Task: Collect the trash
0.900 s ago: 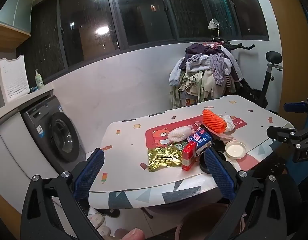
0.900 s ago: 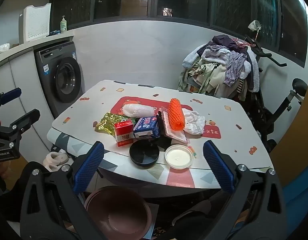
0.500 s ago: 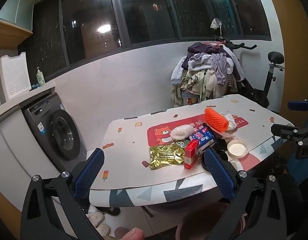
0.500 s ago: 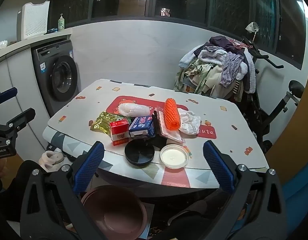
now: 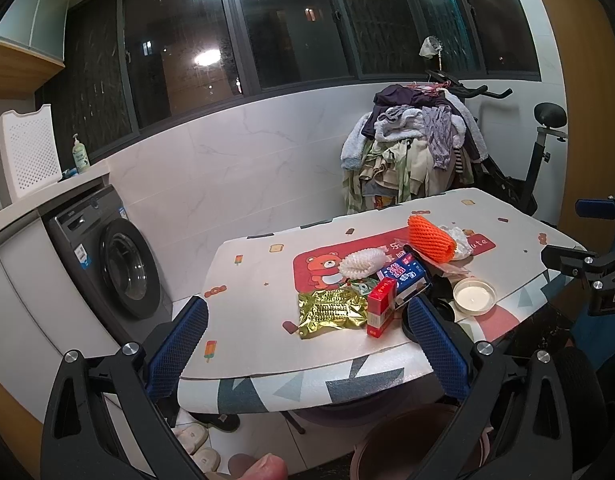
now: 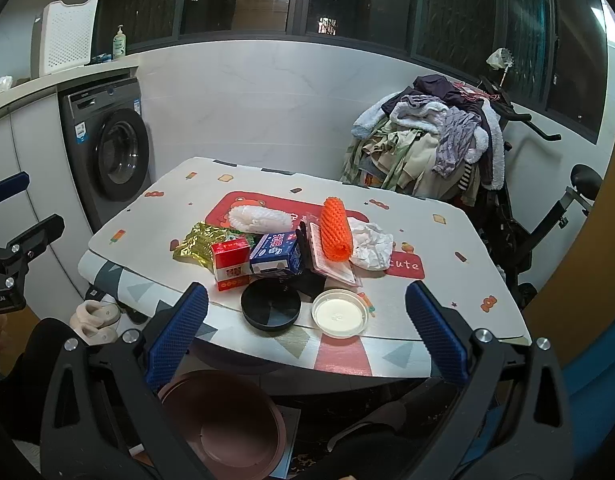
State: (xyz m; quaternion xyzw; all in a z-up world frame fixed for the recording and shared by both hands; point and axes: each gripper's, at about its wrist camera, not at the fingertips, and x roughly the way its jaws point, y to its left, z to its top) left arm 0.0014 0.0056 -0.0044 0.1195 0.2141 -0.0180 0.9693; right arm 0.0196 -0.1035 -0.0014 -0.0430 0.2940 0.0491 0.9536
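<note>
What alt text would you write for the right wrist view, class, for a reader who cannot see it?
An open right gripper hangs before a table strewn with trash: a red box, blue carton, gold wrapper, orange net, black lid and white lid. A brown bin stands on the floor below.

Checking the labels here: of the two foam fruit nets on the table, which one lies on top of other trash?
The orange net; it lies on a flat packet, while the white net lies nearer the washing machine.

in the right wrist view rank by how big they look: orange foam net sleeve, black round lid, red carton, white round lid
1. orange foam net sleeve
2. black round lid and white round lid: alike, both nearest the camera, so unranked
3. red carton
</note>
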